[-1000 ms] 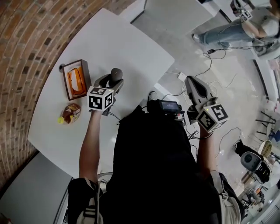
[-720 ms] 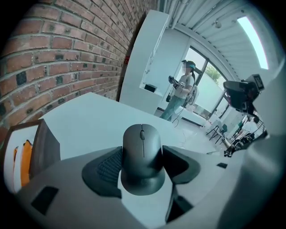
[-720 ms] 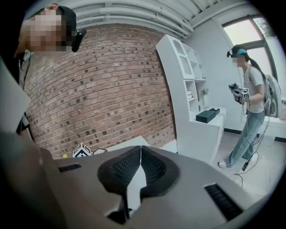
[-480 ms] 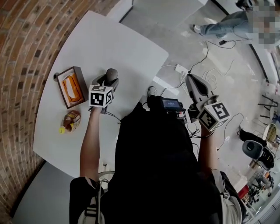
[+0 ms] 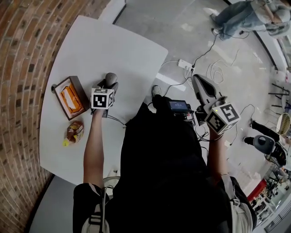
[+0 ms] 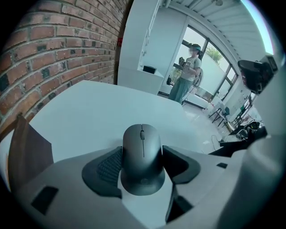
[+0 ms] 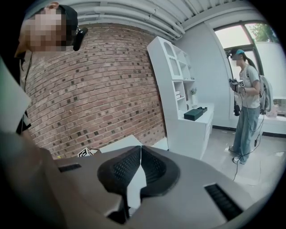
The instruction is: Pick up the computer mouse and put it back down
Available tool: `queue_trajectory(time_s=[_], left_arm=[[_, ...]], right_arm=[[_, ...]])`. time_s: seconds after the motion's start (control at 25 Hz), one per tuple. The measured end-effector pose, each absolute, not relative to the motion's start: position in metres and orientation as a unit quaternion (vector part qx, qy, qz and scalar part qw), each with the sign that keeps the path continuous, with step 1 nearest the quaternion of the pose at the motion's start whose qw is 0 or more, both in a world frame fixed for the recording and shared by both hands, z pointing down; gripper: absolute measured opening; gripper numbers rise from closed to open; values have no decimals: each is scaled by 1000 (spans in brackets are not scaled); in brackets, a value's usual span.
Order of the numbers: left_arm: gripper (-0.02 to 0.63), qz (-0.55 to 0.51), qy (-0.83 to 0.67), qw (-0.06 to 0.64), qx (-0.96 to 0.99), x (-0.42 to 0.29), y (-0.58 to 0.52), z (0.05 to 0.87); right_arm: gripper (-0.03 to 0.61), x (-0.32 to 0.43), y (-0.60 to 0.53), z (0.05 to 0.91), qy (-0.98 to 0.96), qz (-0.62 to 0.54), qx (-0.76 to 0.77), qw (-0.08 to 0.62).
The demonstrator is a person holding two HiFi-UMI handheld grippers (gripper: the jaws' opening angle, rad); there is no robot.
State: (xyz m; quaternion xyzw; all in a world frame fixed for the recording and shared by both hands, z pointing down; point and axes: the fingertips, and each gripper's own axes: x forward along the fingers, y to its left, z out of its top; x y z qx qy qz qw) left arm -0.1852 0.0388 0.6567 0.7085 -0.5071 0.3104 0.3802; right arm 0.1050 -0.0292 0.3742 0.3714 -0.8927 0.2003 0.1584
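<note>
A dark grey computer mouse [image 5: 110, 78] sits between the jaws of my left gripper [image 5: 108, 84] over the white table [image 5: 113, 41]. In the left gripper view the mouse [image 6: 142, 154] fills the gap and both pads of the left gripper [image 6: 142, 164] press its sides. Whether it rests on the tabletop or hangs just above it I cannot tell. My right gripper [image 5: 198, 82] is off the table to the right, over the floor. Its jaws meet with nothing between them in the right gripper view [image 7: 140, 156].
A wooden box [image 5: 69, 96] with orange contents lies left of the mouse, and a snack packet [image 5: 74, 131] lies nearer the front edge. Cables and a power strip [image 5: 185, 63] lie on the floor at the right. A person [image 5: 245, 13] stands far off.
The head view has swung a little, shifting everything down and left. The left gripper stays shut on the mouse beside the box; the right gripper has barely moved.
</note>
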Motion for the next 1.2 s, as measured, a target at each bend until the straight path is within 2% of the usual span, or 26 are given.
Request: queue_trajectory(time_s=[0.4, 1.2], left_arm=[[296, 350, -482, 403, 695, -183, 51, 679], [299, 378, -473, 393, 692, -183, 55, 687]], right_arm=[[17, 116, -26, 377, -881, 207, 394, 159], [17, 122, -24, 377, -878, 214, 400, 152]])
